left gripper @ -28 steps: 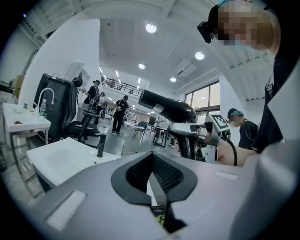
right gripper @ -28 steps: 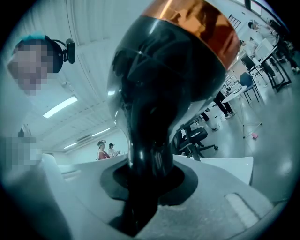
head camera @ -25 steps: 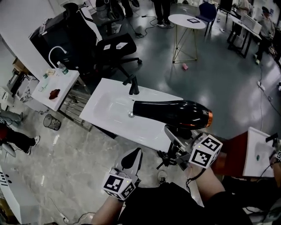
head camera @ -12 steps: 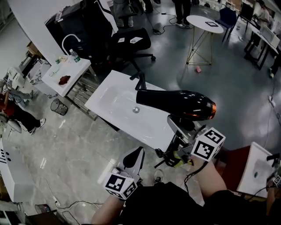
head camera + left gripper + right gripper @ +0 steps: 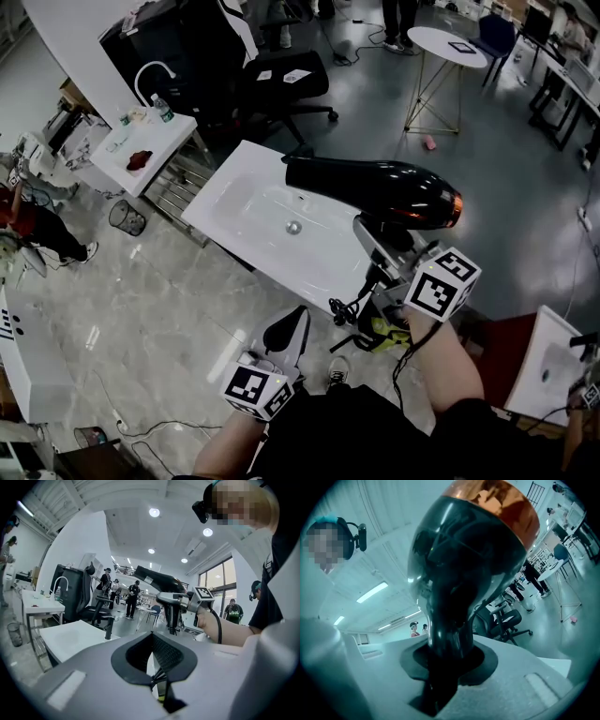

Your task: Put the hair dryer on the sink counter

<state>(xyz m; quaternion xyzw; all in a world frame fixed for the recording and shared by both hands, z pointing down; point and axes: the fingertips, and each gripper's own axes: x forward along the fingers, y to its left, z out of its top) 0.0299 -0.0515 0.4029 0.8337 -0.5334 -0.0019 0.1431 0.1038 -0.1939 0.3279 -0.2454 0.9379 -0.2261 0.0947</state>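
Note:
A black hair dryer (image 5: 375, 190) with an orange rear ring hangs level above the white sink counter (image 5: 323, 267), its nozzle pointing left over the faucet area. My right gripper (image 5: 377, 246) is shut on its handle from below. In the right gripper view the dryer (image 5: 464, 569) fills the frame, its handle pinched between the jaws of the right gripper (image 5: 445, 667). My left gripper (image 5: 287, 330) is shut and empty, held low near the counter's front edge. The left gripper view shows the dryer (image 5: 157, 579), the counter (image 5: 70, 637) and its black faucet (image 5: 108, 628).
A black office chair (image 5: 281, 84) stands behind the counter. A small white table (image 5: 141, 155) with bottles and a wire bin (image 5: 125, 217) are at left. A round table (image 5: 450, 47) is far back. Another white basin (image 5: 553, 361) sits at right. People stand around.
The hair dryer has risen and moved farther over the counter, its nozzle now covering the faucet. The left gripper has barely moved.

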